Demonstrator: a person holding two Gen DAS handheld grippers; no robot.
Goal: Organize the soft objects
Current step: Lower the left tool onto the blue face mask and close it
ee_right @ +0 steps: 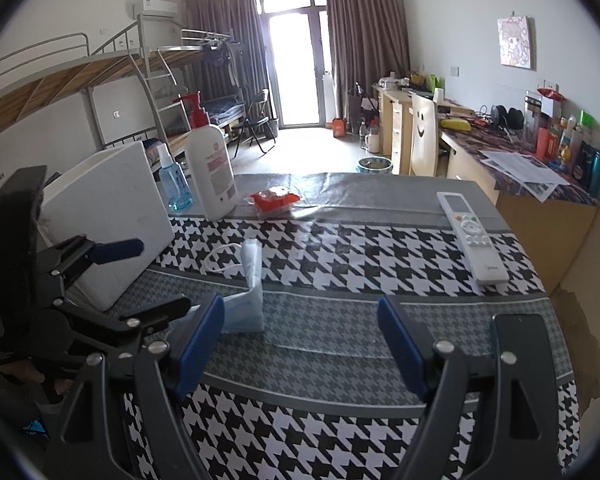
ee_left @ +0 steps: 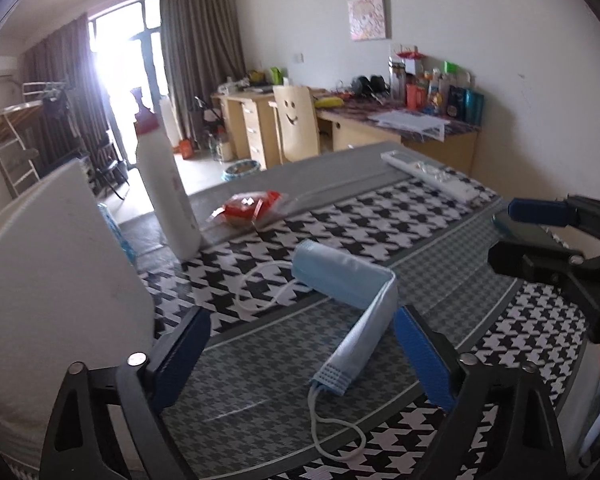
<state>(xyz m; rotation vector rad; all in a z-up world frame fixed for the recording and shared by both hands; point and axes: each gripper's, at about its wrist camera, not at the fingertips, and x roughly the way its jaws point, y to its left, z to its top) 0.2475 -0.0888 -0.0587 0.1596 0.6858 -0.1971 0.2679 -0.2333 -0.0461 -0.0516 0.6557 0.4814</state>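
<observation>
Far left on the table stood a white foam box (ee_right: 112, 216), with a small blue spray bottle (ee_right: 175, 184) and a tall white pump bottle (ee_right: 212, 168) just beside it, and a red packet (ee_right: 274, 200) a little further along. Next came the left gripper (ee_left: 300, 360), jaws spread wide, with the blue face mask (ee_left: 348, 292) lying folded and half rolled between its fingers (ee_left: 420, 352), one end loop (ee_left: 336, 436) trailing toward the camera. The mask looked feather-light, limp and apt to unroll or slide on the cloth; I judged the stitched end or the thick folded middle the surest place to pinch, rather than the thin loops. To its right the right gripper (ee_right: 300, 344) hovered with jaws spread, holding nothing. The houndstooth tablecloth (ee_right: 340, 248) lay flat beneath them, a white remote (ee_right: 472, 232) near its right edge. Beyond were a bunk bed, curtained balcony door and cluttered desk (ee_right: 500, 148).
</observation>
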